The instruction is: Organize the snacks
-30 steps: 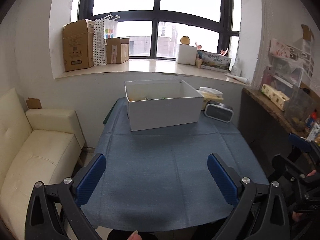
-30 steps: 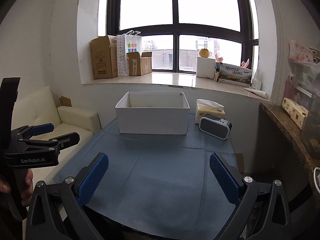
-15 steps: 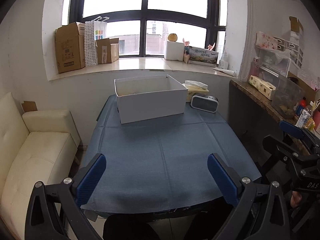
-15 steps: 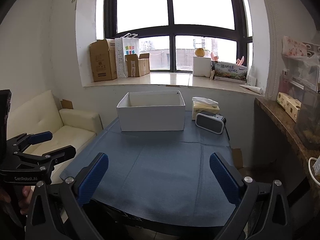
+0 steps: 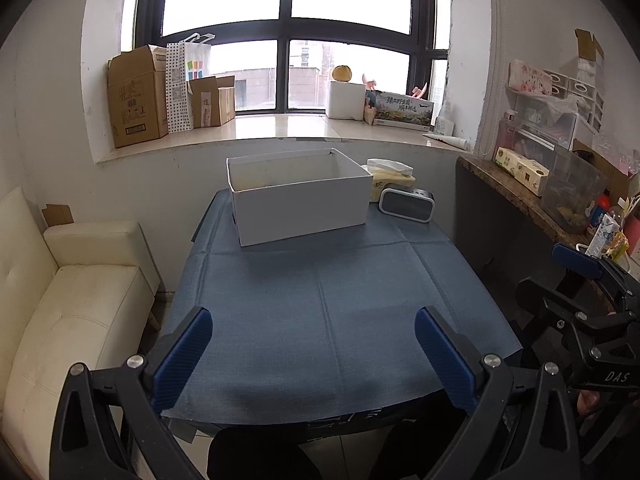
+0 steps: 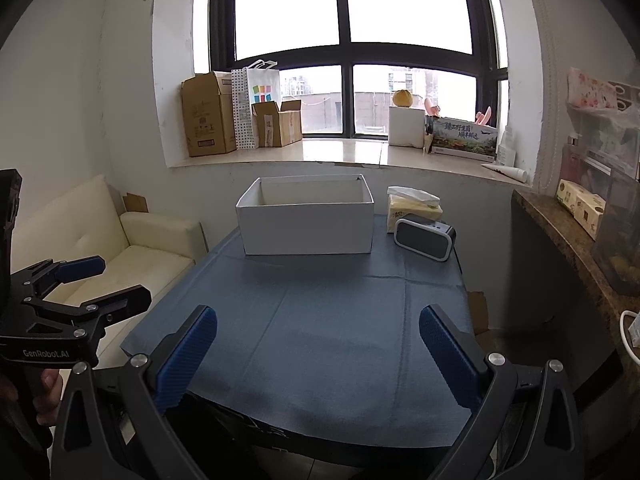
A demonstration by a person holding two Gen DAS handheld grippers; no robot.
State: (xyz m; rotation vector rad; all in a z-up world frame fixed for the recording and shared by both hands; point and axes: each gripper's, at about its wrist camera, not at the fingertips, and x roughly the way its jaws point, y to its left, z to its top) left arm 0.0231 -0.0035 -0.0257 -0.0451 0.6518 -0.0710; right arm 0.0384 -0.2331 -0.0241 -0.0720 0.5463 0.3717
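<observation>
An open-topped white box [image 5: 300,200] [image 6: 306,228] stands at the far end of the blue-clothed table [image 5: 328,312] [image 6: 340,320]. Its walls hide whatever is inside. No loose snacks show on the cloth. My left gripper [image 5: 312,328] hangs open over the near table edge with nothing between its blue pads; in the right wrist view it [image 6: 120,280] appears at the left, held by a hand. Level with it, my right gripper [image 6: 318,320] is open and holds nothing. In the left wrist view it [image 5: 552,276] sits at the table's right side.
A tissue box [image 6: 414,210] and a grey speaker [image 6: 424,238] stand right of the white box. A cream sofa [image 5: 80,300] lines the left side. A dark counter [image 5: 520,192] with cartons and a clear bin runs along the right. Cardboard boxes [image 6: 208,114] fill the windowsill.
Both grippers have drawn back from the table toward its near edge, so the white box looks farther away. Both stayed open and hold nothing.
</observation>
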